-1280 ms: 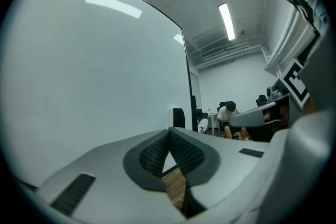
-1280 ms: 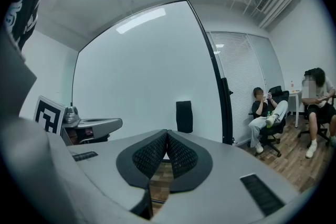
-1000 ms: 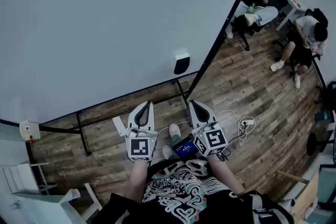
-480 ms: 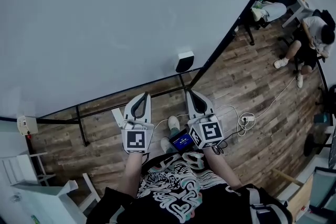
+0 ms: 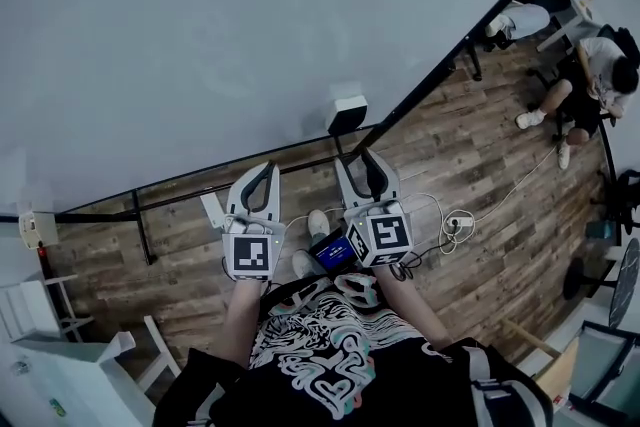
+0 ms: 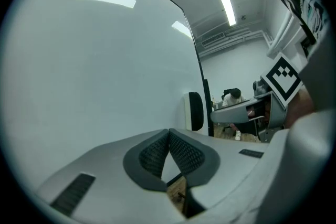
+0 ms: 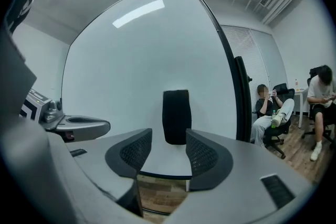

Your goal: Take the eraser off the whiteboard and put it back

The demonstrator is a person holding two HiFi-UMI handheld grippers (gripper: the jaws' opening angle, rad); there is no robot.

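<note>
A black eraser (image 5: 347,113) with a white back sticks to the lower right part of the big whiteboard (image 5: 200,35). My right gripper (image 5: 358,161) points at it from just below, its tips a short way off. In the right gripper view the eraser (image 7: 176,115) stands straight ahead beyond the right gripper (image 7: 169,134), whose jaws are opening with nothing between them. My left gripper (image 5: 262,169) hangs beside it on the left, and its pads meet at the tip (image 6: 168,131), empty. The eraser (image 6: 194,111) shows to the right of the left jaws.
The board's black stand (image 5: 140,225) crosses the wooden floor (image 5: 480,165). A power strip (image 5: 458,220) and cables lie right of my feet. Two people sit at the far right (image 5: 590,75). A white rack (image 5: 60,315) stands at lower left.
Both grippers have moved closer to the board's lower edge, the right one up toward the eraser. The right jaws, shut before, now stand apart.
</note>
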